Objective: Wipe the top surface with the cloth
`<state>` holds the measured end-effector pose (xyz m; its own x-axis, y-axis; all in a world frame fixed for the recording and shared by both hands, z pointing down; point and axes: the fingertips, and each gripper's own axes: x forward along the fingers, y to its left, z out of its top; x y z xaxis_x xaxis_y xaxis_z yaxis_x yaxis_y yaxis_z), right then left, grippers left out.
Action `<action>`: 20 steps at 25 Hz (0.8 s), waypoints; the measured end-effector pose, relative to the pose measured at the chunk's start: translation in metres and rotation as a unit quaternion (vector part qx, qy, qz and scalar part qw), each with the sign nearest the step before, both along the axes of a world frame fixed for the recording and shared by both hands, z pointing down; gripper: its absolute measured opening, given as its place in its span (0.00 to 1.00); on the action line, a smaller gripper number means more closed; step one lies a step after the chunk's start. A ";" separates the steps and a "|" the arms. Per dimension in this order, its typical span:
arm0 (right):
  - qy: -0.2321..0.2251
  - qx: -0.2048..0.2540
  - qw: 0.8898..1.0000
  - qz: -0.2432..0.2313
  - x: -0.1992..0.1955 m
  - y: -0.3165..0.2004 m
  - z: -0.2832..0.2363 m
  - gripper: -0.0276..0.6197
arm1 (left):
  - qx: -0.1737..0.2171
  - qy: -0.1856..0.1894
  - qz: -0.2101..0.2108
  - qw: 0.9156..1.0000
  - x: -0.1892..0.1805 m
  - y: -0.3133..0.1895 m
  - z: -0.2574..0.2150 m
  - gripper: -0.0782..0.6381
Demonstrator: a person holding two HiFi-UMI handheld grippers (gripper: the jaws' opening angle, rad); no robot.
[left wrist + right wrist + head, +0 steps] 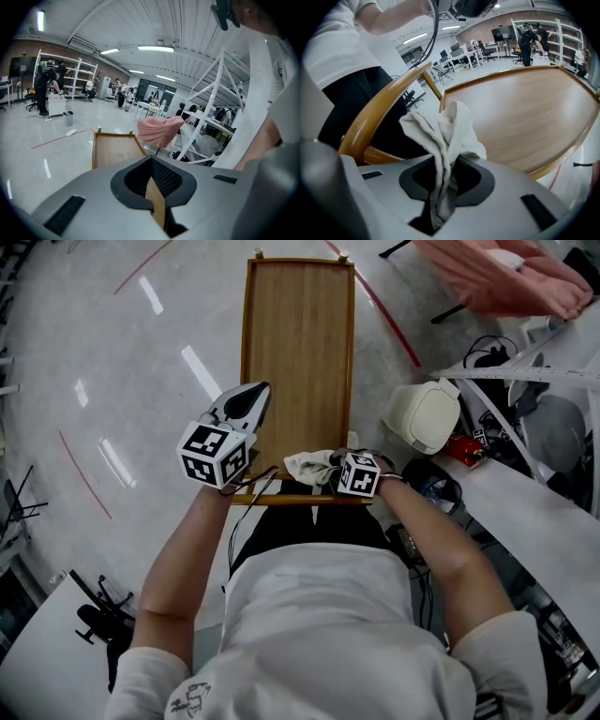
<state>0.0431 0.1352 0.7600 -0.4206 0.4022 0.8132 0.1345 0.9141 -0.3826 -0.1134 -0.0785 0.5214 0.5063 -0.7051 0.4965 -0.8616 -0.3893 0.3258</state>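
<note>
Your left tongs [251, 399] hang above the left rim of the wooden table [298, 334], raised off it and pointing along its length. Their jaws are drawn together with nothing between them. In the left gripper view there is only a thin slit, and wood colour shows through it. From that view the table lies ahead and lower, and the part of its top in sight is bare.

Toward the middle, the cloth [307, 465] is at the near end of the table, just past the rounded wooden rail [300, 501] that crosses in front of you. It is white and crumpled. Your right tongs [330, 472] are clamped on it. In the right gripper view a bunch of the cloth is pinched between the jaws, and the rest stands up in loose folds over the near corner of the top. None of the views shows whether the cloth touches the wood.

Further right, a cream rounded thing [422, 413] sits on the floor near the table's right rim. A pink cover [506, 277] is draped over something at the far right corner.
</note>
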 end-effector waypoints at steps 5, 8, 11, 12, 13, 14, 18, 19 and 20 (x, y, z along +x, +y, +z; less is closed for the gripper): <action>0.010 -0.012 1.000 -0.021 -0.004 0.005 -0.001 0.17 | 0.003 0.004 -0.004 1.000 -0.007 0.003 -0.003 0.12; 0.016 -0.026 0.999 -0.031 -0.005 0.009 -0.001 0.17 | 0.007 0.004 -0.009 1.000 -0.013 0.003 -0.005 0.12; 0.020 -0.033 0.998 -0.045 -0.009 0.010 -0.001 0.17 | 0.010 0.001 -0.017 1.000 -0.020 0.003 -0.006 0.12; 0.020 -0.034 0.998 -0.051 -0.011 0.010 -0.001 0.17 | 0.010 0.001 -0.020 1.000 -0.023 0.003 -0.006 0.12; 0.020 -0.035 0.998 -0.056 -0.015 0.010 -0.002 0.17 | 0.011 0.001 -0.023 1.000 -0.025 0.003 -0.006 0.12; 0.019 -0.035 0.997 -0.061 -0.019 0.011 -0.002 0.17 | 0.011 0.002 -0.025 1.000 -0.027 0.004 -0.006 0.12; 0.012 -0.038 0.996 -0.077 -0.048 0.016 -0.005 0.17 | 0.006 0.006 -0.033 0.999 -0.040 0.010 -0.001 0.12; 0.008 -0.039 0.996 -0.080 -0.058 0.018 -0.006 0.17 | 0.004 0.006 -0.036 0.999 -0.045 0.012 0.000 0.12; 0.006 -0.040 0.996 -0.082 -0.067 0.019 -0.007 0.17 | 0.002 0.006 -0.039 0.999 -0.050 0.014 0.002 0.12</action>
<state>-0.0244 0.1542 0.7525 -0.3347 0.5280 0.7805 0.2755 0.8469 -0.4548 -0.1638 -0.0644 0.5233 0.4559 -0.7439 0.4887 -0.8853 -0.3226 0.3348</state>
